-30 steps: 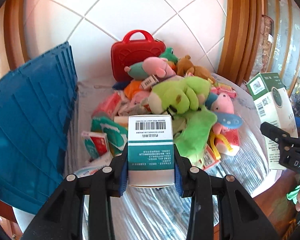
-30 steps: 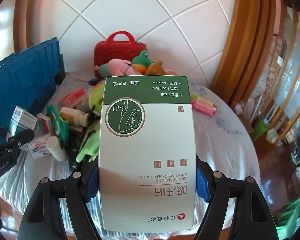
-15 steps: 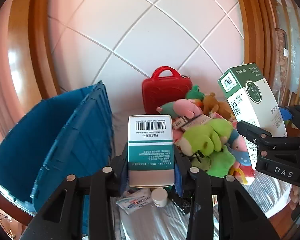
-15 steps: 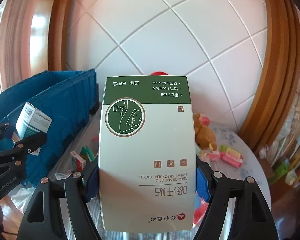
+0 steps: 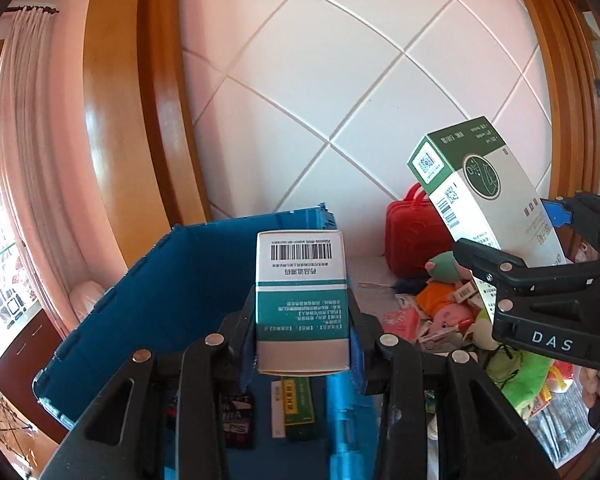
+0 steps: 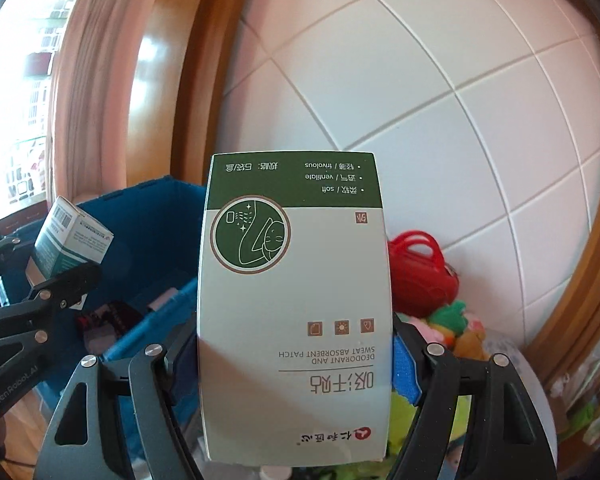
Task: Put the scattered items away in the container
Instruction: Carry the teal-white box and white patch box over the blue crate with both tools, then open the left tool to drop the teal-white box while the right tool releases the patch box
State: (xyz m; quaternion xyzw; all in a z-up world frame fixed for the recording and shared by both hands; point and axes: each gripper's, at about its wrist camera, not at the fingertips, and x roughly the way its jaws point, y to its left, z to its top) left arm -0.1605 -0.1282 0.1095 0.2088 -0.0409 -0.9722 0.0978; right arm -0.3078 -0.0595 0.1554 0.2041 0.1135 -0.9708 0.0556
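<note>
The left wrist camera is sitting just behind its own two black fingers (image 5: 204, 364), looking forward and slightly downward over the open blue plastic crate (image 5: 148, 292) towards the white diagonally tiled wall (image 5: 339, 80); a teal-and-white cardboard box (image 5: 301, 300) is filling the near centre. The right wrist camera is facing the same wall (image 6: 459, 100) from further right, very close behind a tall green-and-white carton (image 6: 296, 300) that is blocking much of its view. Both views are sharing the crate (image 6: 152, 216), the red plastic toy suitcase (image 5: 411, 236) (image 6: 419, 276) and the other gripper's box (image 5: 479, 192) (image 6: 70, 240).
</note>
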